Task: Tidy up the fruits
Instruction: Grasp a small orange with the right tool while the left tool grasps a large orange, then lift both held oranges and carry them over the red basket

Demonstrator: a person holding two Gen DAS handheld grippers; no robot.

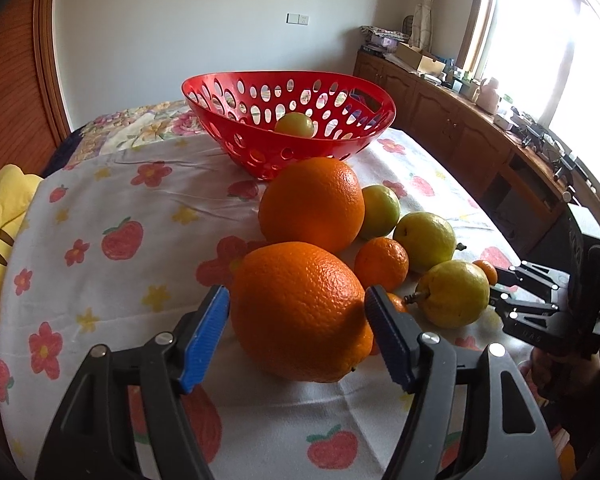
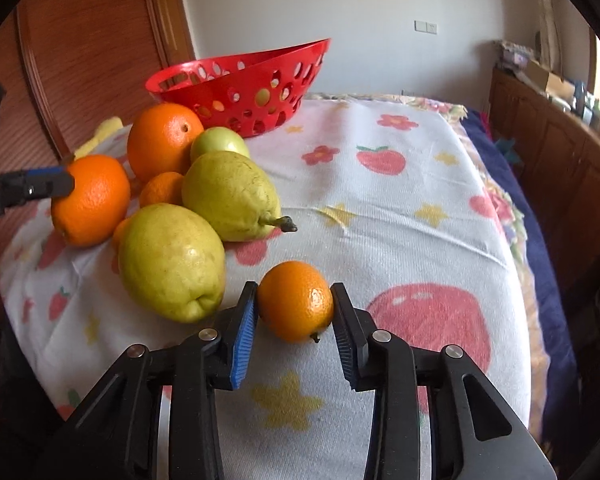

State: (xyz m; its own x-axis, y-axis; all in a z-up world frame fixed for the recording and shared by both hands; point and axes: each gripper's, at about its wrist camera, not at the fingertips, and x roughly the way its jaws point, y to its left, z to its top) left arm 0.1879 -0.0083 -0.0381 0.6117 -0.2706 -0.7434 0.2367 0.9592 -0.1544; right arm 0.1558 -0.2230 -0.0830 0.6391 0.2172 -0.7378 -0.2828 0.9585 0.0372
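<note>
My left gripper has its blue pads on both sides of a big orange that rests on the cloth; the same orange shows in the right wrist view. My right gripper has its pads against a small mandarin on the cloth. A second big orange, a green fruit, a mandarin and two yellow-green pears lie between. The red perforated basket behind holds one green fruit.
The fruit lies on a white cloth with apple and flower prints over a table. A yellow soft toy lies at the left edge. A wooden cabinet with clutter runs under the window on the right.
</note>
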